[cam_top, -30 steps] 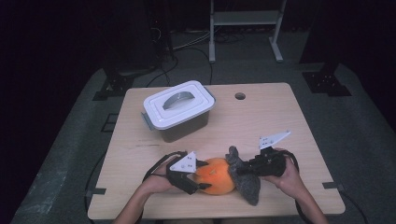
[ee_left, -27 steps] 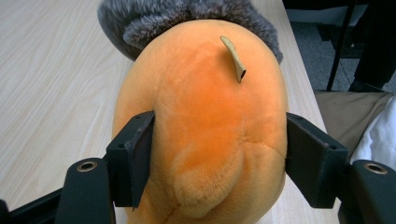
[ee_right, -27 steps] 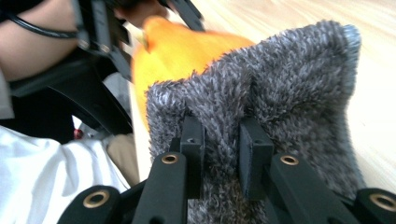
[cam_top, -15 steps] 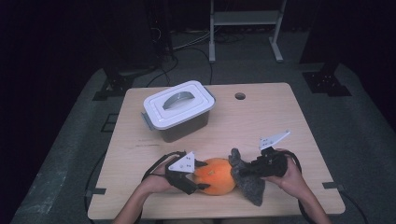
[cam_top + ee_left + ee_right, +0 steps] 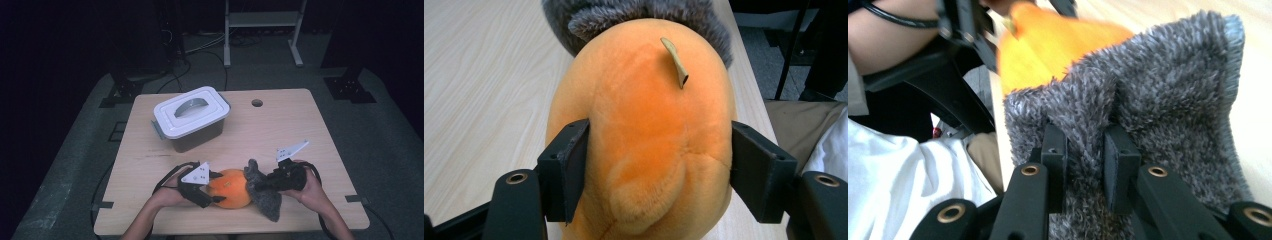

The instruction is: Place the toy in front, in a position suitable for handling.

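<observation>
Little has shifted since the earlier frames: both hands sit where they were. Left claw [image 5: 216, 189] clamps the orange plush fruit [image 5: 231, 187] at the desk's [image 5: 280, 125] near edge, likely steadying it. Right claw [image 5: 1084, 150] is pinched narrow on a fold of the grey fuzzy cloth [image 5: 1168, 95], pressed to the fruit, seemingly for wiping. Lidded bin [image 5: 190, 116] sits well apart.

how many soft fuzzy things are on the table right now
2: an orange plush fruit near the table's front edge, clamped by the left gripper, and a grey fuzzy cloth touching it, pinched by the right gripper.
</observation>
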Tool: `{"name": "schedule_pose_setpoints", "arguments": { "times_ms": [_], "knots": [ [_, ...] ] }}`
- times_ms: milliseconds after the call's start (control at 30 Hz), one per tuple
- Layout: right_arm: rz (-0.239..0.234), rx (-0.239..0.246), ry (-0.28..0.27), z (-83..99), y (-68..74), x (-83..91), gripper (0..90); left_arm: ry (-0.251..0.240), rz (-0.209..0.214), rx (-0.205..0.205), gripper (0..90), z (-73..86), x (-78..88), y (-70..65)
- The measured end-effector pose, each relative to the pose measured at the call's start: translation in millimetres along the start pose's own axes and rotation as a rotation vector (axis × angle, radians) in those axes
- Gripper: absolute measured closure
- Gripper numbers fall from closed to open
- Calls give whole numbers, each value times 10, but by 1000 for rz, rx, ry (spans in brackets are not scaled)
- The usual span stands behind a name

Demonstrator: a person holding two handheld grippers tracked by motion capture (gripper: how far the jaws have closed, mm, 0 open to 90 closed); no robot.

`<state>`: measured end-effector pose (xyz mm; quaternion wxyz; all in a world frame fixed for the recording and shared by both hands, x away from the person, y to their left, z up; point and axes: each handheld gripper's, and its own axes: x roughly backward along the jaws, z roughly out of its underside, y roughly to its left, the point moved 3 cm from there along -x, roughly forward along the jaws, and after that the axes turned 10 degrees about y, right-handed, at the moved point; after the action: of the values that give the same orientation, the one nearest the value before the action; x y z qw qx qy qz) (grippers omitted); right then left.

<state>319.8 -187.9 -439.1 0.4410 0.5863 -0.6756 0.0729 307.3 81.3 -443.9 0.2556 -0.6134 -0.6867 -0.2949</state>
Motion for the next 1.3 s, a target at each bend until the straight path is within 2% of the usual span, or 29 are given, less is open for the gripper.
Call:
{"name": "schedule_pose_setpoints", "arguments": {
  "times_ms": [133, 233, 333, 433, 567, 600, 767, 833, 900, 1000, 1067, 1167, 1233, 1300],
  "knots": [
    [47, -40, 36, 84, -111, 29, 741, -1, 6, 7, 308, 15, 8, 14],
    [50, -29, -5, 46, -75, 84, 741, 0, 12, 8, 310, 25, 6, 11],
    [29, -5, -44, -21, -13, 99, 741, 0, 15, 9, 309, 30, 4, 13],
    [37, -8, -7, -2, -30, 30, 740, 7, 15, 9, 309, 51, 17, 28],
    [75, -51, 42, 73, -127, -5, 740, 8, 15, 32, 309, 94, 41, 60],
    [75, -52, 36, 78, -129, 10, 739, 6, 13, 39, 309, 106, 46, 73],
    [25, -14, -78, -61, -11, 87, 737, -10, 9, 74, 309, 108, 24, 104],
    [14, -1, -80, -105, 25, 59, 737, -11, 8, 81, 310, 105, 26, 112],
    [14, -1, -56, -95, 10, -2, 738, -12, 9, 82, 313, 111, 30, 108],
    [14, -28, -33, -39, -51, -29, 739, -8, 6, 79, 314, 99, 27, 104],
    [41, -45, -20, 2, -100, -7, 738, -7, 7, 82, 314, 92, 27, 103],
    [43, -42, -56, -16, -76, 54, 739, -4, -1, 67, 321, 60, 16, 86],
    [21, -9, -102, -99, 3, 90, 741, -7, -8, 62, 336, 27, -12, 76],
    [21, 18, -111, -183, 84, 80, 742, 1, -17, 45, 340, -9, -25, 62]
  ]
}}
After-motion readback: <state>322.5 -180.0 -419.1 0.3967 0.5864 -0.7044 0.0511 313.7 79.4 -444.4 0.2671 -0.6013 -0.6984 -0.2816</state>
